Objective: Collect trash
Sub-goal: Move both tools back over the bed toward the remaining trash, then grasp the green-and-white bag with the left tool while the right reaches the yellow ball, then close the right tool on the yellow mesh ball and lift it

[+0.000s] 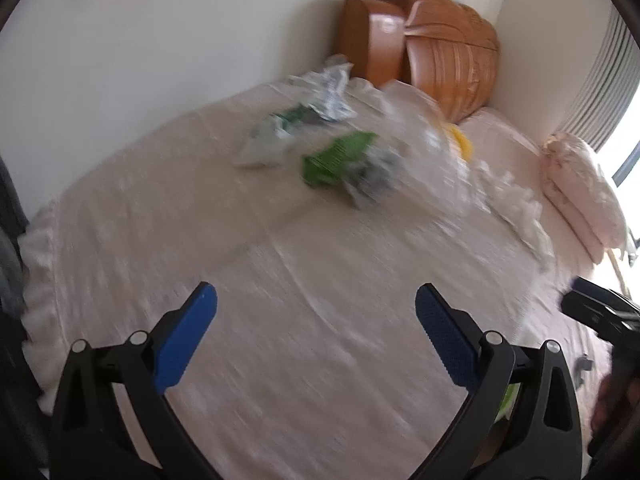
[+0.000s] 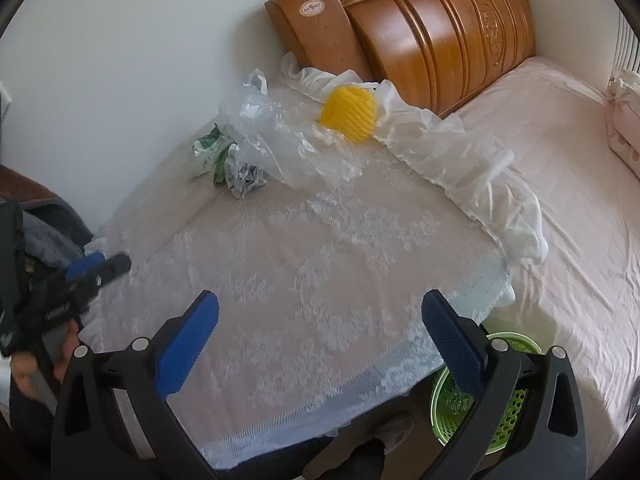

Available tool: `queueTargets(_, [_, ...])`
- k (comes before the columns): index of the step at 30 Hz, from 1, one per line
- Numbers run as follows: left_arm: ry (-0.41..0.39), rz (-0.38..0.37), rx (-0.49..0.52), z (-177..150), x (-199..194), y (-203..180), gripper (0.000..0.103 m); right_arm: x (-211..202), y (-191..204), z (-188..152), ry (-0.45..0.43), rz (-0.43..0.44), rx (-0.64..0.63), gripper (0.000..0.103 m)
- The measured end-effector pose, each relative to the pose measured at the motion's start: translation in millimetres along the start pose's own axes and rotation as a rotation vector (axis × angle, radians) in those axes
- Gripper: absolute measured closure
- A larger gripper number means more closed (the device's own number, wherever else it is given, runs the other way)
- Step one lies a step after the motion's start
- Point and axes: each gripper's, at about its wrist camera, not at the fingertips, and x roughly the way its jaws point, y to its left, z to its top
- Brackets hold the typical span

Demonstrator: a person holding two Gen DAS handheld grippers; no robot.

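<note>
The bed [image 2: 560, 168] is carrying everything, with a lace-covered surface [image 2: 304, 264] being laid over its wall-side part, its frilled edge running across toward the headboard [image 2: 432, 28]. The trash is being left bunched at the far corner of that lace cover, next to the wall and headboard: a clear plastic bag [image 2: 280, 132] is sprawling widest, a yellow ribbed item [image 2: 350, 112] is lying beside or partly under it, and green-and-white wrappers [image 2: 212, 148] with a crumpled printed scrap [image 2: 246, 178] are lying at the wall-side edge. A green basket [image 2: 476, 404] is being kept low at the near edge — judged to be the place for the trash.

The right gripper [image 2: 320, 320] and left gripper [image 1: 316, 312] are both being held over bare lace with fingers [image 2: 188, 344] spread wide and nothing between them, well apart from the pile. Nothing is being seen to block the reach — though the loose bag may be covering smaller pieces. The left view is blurred.
</note>
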Motion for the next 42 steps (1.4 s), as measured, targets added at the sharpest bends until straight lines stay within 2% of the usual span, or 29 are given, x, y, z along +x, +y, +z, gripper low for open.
queueTargets(7, [-0.008, 0.022, -0.03, 66.2, 68.4, 39.6, 0.008, 20.1, 6.1, 30.8, -0.005, -0.04, 0.021, 0.002])
queueTargets(12, [0.002, 0.01, -0.048, 108.2, 122.2, 48.9, 0.008, 36.3, 3.8, 58.8, -0.014, -0.065, 0.032, 0.002])
queueTargets(16, [0.038, 0.028, -0.035, 127.2, 163.3, 46.4, 0.011, 48.2, 0.1, 82.4, -0.028, -0.074, 0.035, 0.002])
queueTargets(19, [0.067, 0.038, -0.044, 135.4, 187.8, 47.6, 0.023, 52.3, -0.7, 96.7, -0.042, -0.079, 0.026, 0.002])
queueTargets(21, [0.079, 0.039, -0.063, 138.0, 197.2, 49.6, 0.038, 55.2, -1.5, 104.0, -0.046, -0.079, 0.022, 0.002])
queueTargets(27, [0.053, 0.051, -0.05, 142.2, 201.9, 48.3, 0.042, 65.9, -4.9, 114.3, -0.04, -0.081, 0.021, 0.002])
queueTargets(32, [0.039, 0.046, -0.054, 140.1, 193.9, 45.7, 0.042, 76.4, -16.9, 128.4, -0.038, -0.063, 0.067, 0.002])
queueTargets(36, [0.015, 0.047, -0.067, 136.5, 171.2, 49.2, 0.042, 90.2, -26.2, 153.5, -0.056, -0.085, 0.07, 0.002])
queueTargets(42, [-0.026, 0.06, -0.075, 116.6, 120.5, 54.5, 0.042, 150.8, -40.2, 186.8, 0.009, -0.131, 0.074, 0.002])
